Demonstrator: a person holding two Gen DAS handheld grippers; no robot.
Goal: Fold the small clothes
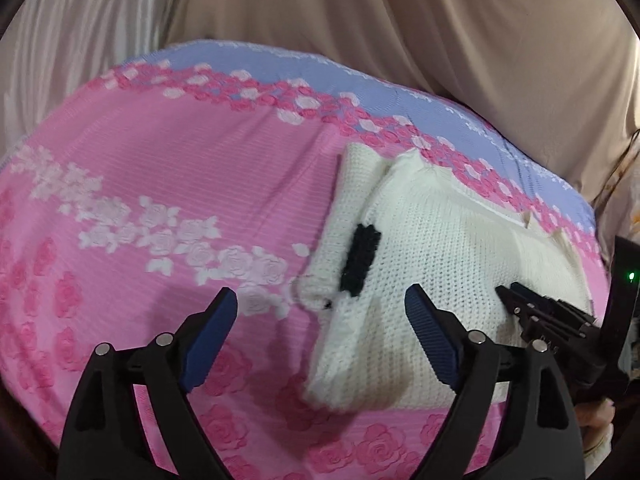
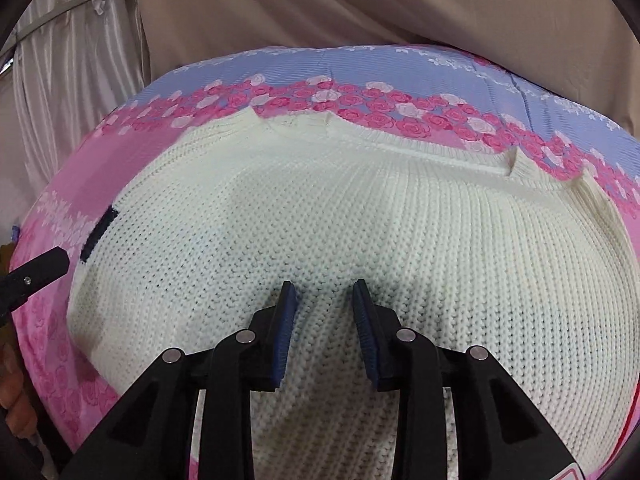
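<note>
Garment: a cream knit sweater [image 2: 340, 216] lies on the pink rose bedspread [image 1: 140, 152], sleeve folded in along its left edge, a black stripe [image 1: 360, 260] showing there
Left gripper [image 1: 320, 316]: jaws spread wide, nothing between them, hovering over the sweater's left edge
Right gripper [image 2: 324, 292]: jaws partly apart over the middle of the knit, gripping nothing visible
Risk, loose fold: the folded sleeve may slide open if a finger drags across it
Risk, snag: open stitches could catch a fingertip and pull the layers askew
Risk, thin pinch: a narrow bite may lift only the top layer
Hidden: the near hem sits under the right gripper
Unclear: whether the pads [image 2: 286, 320] touch the fabric cannot be told
</note>
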